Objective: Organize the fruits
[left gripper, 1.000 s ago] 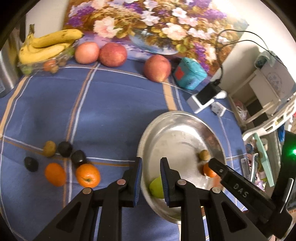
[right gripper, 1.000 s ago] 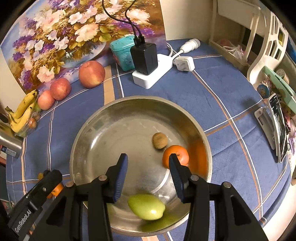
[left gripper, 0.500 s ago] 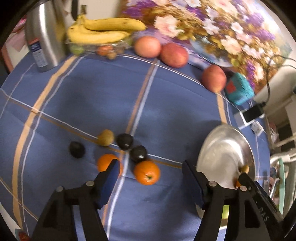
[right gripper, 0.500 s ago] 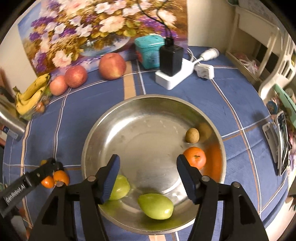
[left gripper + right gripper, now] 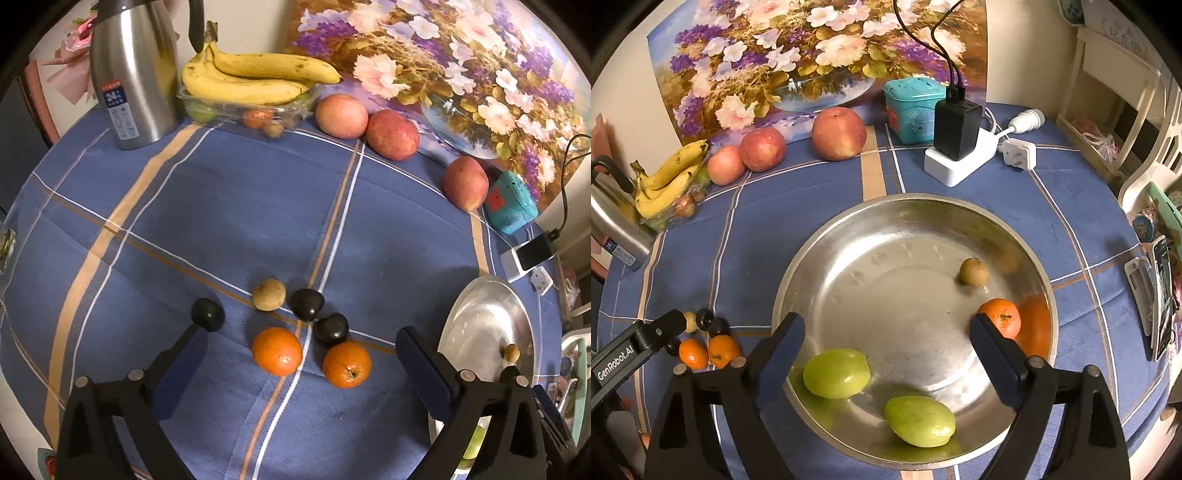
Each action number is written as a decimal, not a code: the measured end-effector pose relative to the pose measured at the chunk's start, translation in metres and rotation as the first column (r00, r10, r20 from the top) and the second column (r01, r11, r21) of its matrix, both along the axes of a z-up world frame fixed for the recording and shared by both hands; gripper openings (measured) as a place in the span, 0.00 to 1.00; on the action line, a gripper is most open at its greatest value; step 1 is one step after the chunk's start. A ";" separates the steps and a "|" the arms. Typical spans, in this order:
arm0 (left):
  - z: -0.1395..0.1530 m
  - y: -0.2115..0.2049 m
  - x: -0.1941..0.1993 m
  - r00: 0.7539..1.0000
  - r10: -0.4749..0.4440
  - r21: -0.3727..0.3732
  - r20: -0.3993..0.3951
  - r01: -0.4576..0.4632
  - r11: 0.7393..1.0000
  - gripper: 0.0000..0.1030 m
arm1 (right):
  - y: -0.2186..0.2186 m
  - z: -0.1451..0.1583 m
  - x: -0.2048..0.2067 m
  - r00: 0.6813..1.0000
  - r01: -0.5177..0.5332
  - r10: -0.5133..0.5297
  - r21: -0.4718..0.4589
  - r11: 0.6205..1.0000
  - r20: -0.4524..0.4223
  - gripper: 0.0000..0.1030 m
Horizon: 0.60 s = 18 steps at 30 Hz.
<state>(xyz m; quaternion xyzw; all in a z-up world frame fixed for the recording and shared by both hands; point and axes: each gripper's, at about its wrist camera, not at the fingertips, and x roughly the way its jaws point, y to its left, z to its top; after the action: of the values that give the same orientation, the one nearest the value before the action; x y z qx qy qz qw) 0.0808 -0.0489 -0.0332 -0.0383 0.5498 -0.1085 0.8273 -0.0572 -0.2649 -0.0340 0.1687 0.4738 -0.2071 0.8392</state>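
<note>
Two views, left wrist first.
Left wrist, left tool: jaws opening wide with nothing between the pads; it hangs over the blue checked desk at the lower middle of the frame.
Left wrist, loose fruit: two oranges lie side by side just above the tool's fingers; three dark fruits and a small brown fruit sit close above them, centre frame.
Left wrist, far edge: bananas rest on a clear tray at upper middle, a steel flask stands at upper left, and three apples line up toward the upper right before a flower painting.
Left wrist, bowl: a steel bowl shows at lower right, partly behind the right finger.
Right wrist, right tool: jaws opening and empty, poised over the bowl that fills the centre.
Right wrist, bowl contents: two green fruits lie at the lower part of the bowl, apart from each other; one orange leans on the right wall, a small brown fruit just above it.
Right wrist, left side: the left tool's arm crosses the lower left, with the loose oranges beside it.
Right wrist, far edge: a teal tin and a white power strip with a black charger stand at upper middle.
</note>
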 end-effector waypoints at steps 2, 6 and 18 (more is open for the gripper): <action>0.000 0.002 0.001 1.000 0.002 -0.002 0.006 -0.002 1.000 1.00 | 0.002 0.000 0.000 1.000 -0.003 0.003 -0.004 1.000 0.004 0.88; 0.001 0.006 0.001 1.000 0.000 0.000 0.030 0.000 1.000 1.00 | 0.005 0.001 0.001 0.999 -0.009 0.009 0.003 1.000 0.032 0.89; 0.006 0.014 0.011 0.995 -0.071 0.025 0.072 0.069 0.997 1.00 | 0.023 0.001 0.010 0.994 -0.080 0.074 0.064 0.995 0.086 0.89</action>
<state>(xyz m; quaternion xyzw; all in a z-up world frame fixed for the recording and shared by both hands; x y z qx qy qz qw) 0.0913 -0.0349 -0.0269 -0.0055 0.5213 -0.1326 0.8430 -0.0476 -0.2422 -0.0331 0.1869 0.4513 -0.1512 0.8594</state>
